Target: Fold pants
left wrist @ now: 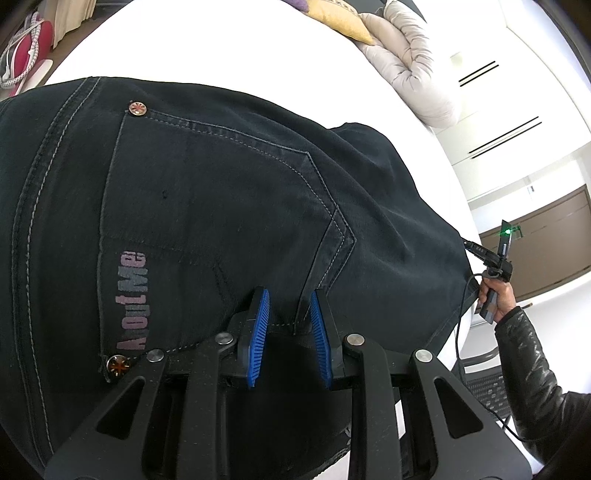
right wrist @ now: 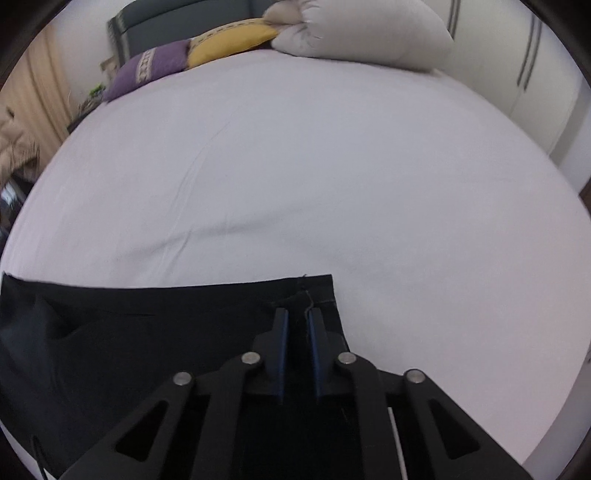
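White sheeting covers a wide bed [right wrist: 295,166], with a purple cushion [right wrist: 147,72], a yellow cushion [right wrist: 231,42] and a bundled pale duvet [right wrist: 354,29] along its far edge. Dark denim pants [left wrist: 221,192] lie spread across the near part of the bed.

At the left end, the left hand-held gripper [left wrist: 290,317] sits at the waistband, beside the back pocket [left wrist: 207,221] with its copper rivets. Its blue pads [left wrist: 260,325] stand only a little apart, with the waistband edge and a pocket seam running between them; they look pinched on that edge, though the contact itself is hard to see.

At the right end, the right hand-held gripper [right wrist: 295,332] is down over the leg hem [right wrist: 317,291], near its corner. Its jaws are nearly together with dark cloth between them, so it appears to have hold of the hem, and whether of both layers I cannot tell.

The step in hand looks like securing both ends before carrying hem to waistband. To do it well, the right grip should catch both layers squarely. Then lift just clear of the sheet, keep the leg taut and bring the hem straight over, so the edges line up with no crease trapped inside.
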